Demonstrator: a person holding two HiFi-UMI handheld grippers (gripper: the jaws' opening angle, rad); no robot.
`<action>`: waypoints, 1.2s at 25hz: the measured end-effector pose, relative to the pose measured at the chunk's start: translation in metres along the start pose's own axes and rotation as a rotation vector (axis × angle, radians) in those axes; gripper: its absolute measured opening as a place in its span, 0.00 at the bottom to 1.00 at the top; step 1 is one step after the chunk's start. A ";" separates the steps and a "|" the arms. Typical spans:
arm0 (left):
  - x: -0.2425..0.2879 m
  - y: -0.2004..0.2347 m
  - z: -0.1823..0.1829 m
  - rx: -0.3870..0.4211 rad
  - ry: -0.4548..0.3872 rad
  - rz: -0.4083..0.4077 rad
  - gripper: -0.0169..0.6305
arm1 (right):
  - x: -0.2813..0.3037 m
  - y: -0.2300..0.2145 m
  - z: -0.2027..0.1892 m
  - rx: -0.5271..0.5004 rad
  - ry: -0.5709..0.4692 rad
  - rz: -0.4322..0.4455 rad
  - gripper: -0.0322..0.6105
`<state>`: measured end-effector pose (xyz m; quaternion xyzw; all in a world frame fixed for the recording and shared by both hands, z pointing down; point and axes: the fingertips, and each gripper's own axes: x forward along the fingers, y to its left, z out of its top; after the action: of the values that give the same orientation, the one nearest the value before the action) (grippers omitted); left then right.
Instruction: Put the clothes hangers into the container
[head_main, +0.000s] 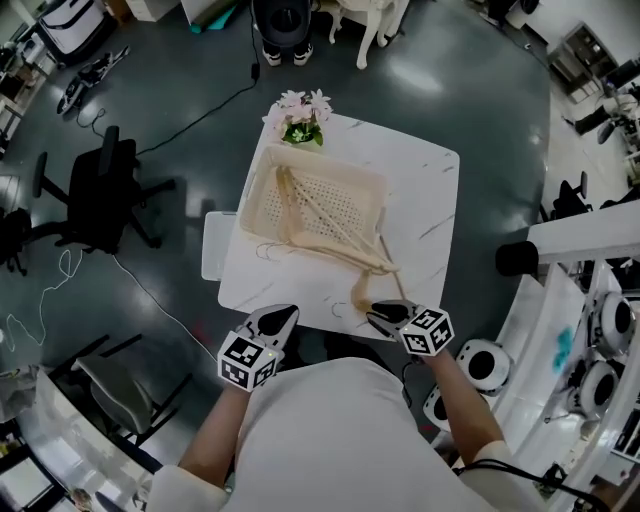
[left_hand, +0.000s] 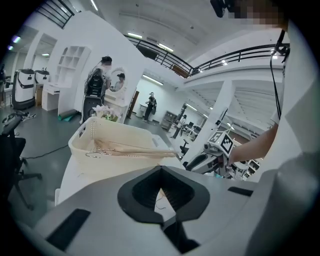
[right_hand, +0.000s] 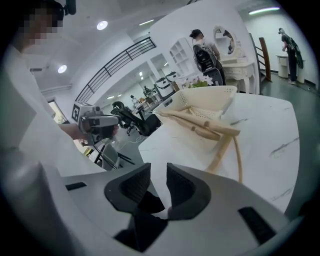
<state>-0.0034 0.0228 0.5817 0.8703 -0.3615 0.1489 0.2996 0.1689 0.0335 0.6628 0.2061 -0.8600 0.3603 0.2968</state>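
left tongs (head_main: 288, 312) closed, empty | right tongs (head_main: 377, 313) apart, empty, at table (head_main: 420, 190) near edge | hangers (head_main: 340, 250) overhang basket (head_main: 256, 200) rim

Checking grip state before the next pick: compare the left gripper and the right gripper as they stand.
The left gripper has its jaws together; the right gripper has its jaws apart. The left gripper is off to the side of the hangers; the right gripper is close to the ends that stick out of the basket onto the table. Both are empty and both are at the table's near edge.
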 end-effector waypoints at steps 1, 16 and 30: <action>0.001 -0.001 -0.003 -0.004 0.007 0.001 0.04 | 0.002 -0.004 -0.006 0.013 0.007 -0.007 0.22; 0.023 -0.014 -0.056 -0.064 0.204 -0.026 0.04 | 0.056 -0.070 -0.085 0.020 0.182 -0.142 0.31; 0.014 -0.006 -0.082 -0.130 0.236 0.003 0.04 | 0.090 -0.099 -0.120 -0.276 0.334 -0.337 0.40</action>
<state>0.0066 0.0703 0.6499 0.8249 -0.3340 0.2269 0.3956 0.2022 0.0444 0.8389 0.2415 -0.7936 0.2144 0.5157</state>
